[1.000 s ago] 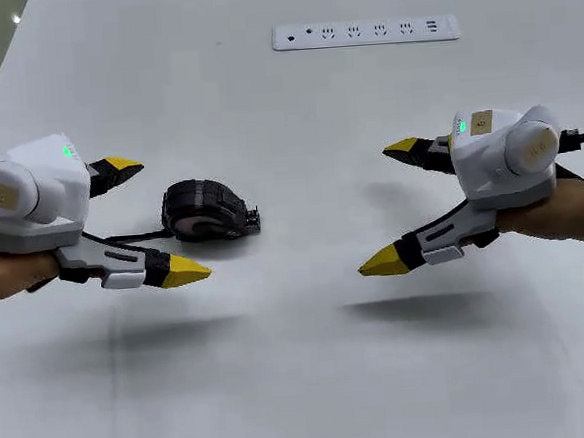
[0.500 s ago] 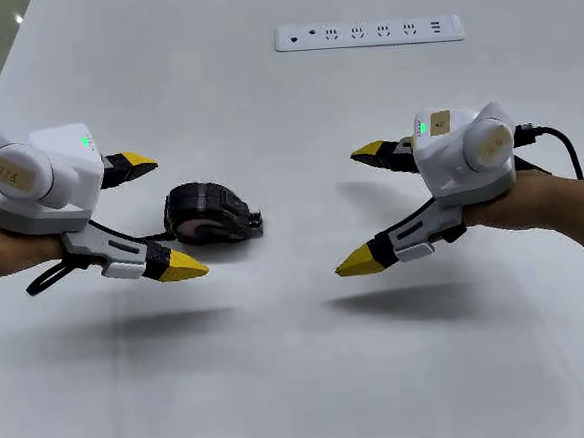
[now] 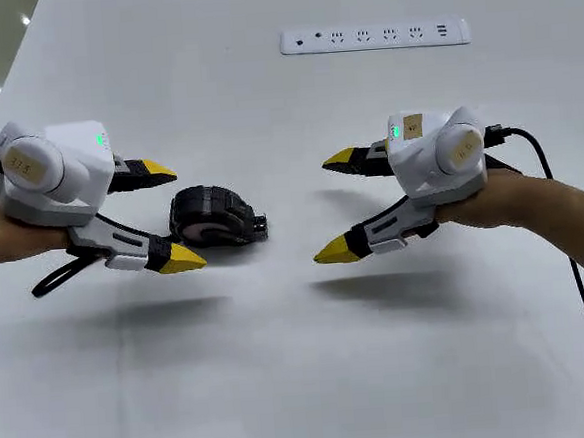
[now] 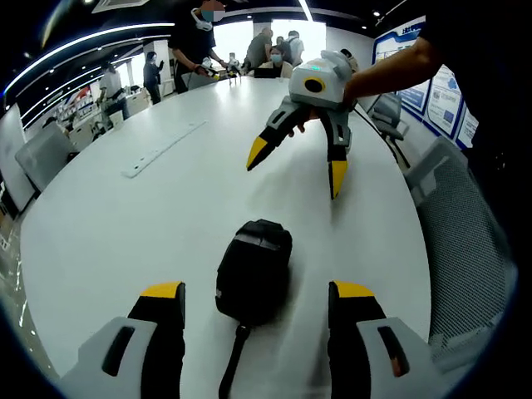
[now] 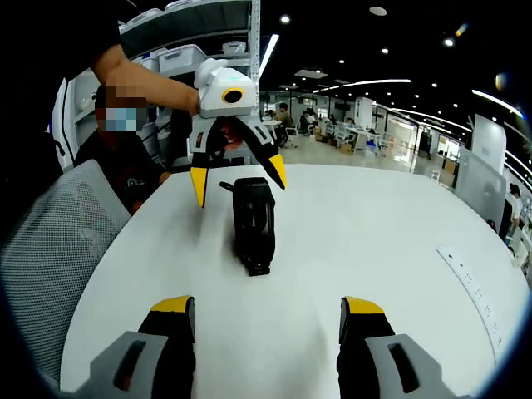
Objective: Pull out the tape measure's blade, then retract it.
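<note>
The black tape measure (image 3: 215, 216) lies on its side on the white tabletop (image 3: 302, 359), left of the middle, with its blade wound inside the case and only the small end hook showing on the side that faces the right gripper (image 3: 327, 208). The left gripper (image 3: 178, 215) hovers at the tape measure with its jaws spread wide. The case sits in the gap between the two yellow tips and neither tip appears to touch it (the left gripper view puts the case (image 4: 253, 270) between the jaws and just ahead of their tips). A thin black strap (image 4: 233, 366) trails from the back of the case toward that gripper. The right gripper is held above the tabletop well apart from the tape measure, its jaws pointed at the hook end, wide open and holding nothing. In the right gripper view the tape measure (image 5: 253, 223) lies straight ahead, with the left gripper (image 5: 238, 187) poised over its far end. A white power strip (image 3: 375, 37) lies flat along the far side of the tabletop, and a black cable (image 3: 576, 259) runs back from the right gripper.
</note>
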